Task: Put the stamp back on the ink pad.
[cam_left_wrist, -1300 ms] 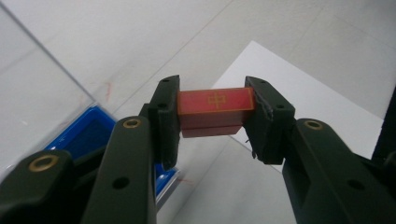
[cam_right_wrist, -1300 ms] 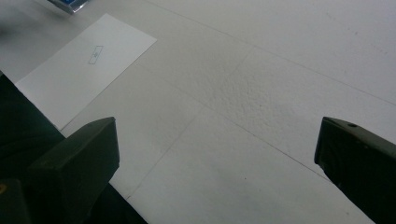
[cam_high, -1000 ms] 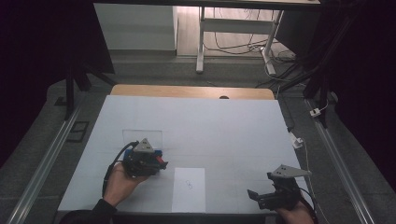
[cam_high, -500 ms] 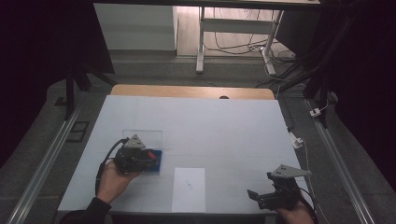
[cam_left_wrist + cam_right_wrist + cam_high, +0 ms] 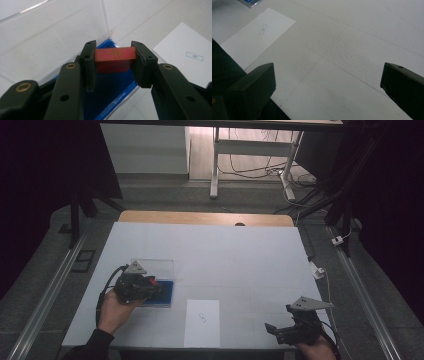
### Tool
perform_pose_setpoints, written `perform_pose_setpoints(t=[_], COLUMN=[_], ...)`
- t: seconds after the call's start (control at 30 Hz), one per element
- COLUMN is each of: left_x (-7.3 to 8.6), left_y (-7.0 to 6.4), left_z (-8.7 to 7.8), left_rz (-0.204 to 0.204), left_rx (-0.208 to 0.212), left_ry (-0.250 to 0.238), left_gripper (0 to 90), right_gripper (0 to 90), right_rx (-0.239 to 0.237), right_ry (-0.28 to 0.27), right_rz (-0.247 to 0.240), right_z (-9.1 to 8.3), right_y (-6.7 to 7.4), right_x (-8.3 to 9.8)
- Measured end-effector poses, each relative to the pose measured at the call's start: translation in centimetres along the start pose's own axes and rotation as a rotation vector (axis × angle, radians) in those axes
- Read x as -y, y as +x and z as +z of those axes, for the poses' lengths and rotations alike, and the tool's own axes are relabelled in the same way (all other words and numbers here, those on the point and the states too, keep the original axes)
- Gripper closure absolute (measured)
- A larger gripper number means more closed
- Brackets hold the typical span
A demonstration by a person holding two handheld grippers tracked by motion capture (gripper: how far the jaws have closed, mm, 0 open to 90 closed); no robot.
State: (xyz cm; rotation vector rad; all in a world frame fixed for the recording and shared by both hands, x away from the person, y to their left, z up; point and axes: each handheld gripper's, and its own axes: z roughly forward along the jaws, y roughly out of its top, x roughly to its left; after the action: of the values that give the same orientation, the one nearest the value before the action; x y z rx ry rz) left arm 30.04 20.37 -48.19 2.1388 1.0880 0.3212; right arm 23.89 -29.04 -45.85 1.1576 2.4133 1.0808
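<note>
Red block (image 5: pixel 115 59), gold character on top: small, rigid, light, probably smooth-sided; my left gripper (image 5: pixel 114 65) clamps its two end faces, centre frame; right gripper (image 5: pixel 329 92) jaws apart, idle

Around our left tool (image 5: pixel 159 287) it's tight: the clear box wall (image 5: pixel 62 37) rises just behind and to its left, and the blue tray (image 5: pixel 167 292) lies under it. The red block (image 5: pixel 115 60) fills the gap between the jaws, so nothing else fits there. To the right we have a white sheet (image 5: pixel 202 322), flat and no obstacle to a pass above. Beyond it the surface (image 5: pixel 240 265) is open across the middle and far side. Our right tool (image 5: pixel 276 331) sits at the near right edge, jaws wide, bare surface ahead.
</note>
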Motion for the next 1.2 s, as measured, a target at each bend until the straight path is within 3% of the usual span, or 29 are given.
perform_pose_setpoints(t=[0.33, 0.77, 1.2], left_x=[0.4, 0.8, 0.9], left_y=[0.9, 1.5, 1.5], left_z=[0.7, 2.1, 2.2], left_rz=[-0.005, 0.0, 0.0], left_rx=[-0.037, -0.034, -0.034], left_ry=[0.035, 0.089, 0.092], left_gripper=[58.2, 58.1, 57.2], right_gripper=[0.0, 0.0, 0.0], right_rx=[-0.001, 0.0, 0.001], right_ry=[-0.001, 0.0, 0.002], right_rz=[0.004, 0.0, -0.003], right_z=[0.0, 0.0, 0.0], right_y=[0.0, 0.0, 0.0], right_x=[0.0, 0.0, 0.0])
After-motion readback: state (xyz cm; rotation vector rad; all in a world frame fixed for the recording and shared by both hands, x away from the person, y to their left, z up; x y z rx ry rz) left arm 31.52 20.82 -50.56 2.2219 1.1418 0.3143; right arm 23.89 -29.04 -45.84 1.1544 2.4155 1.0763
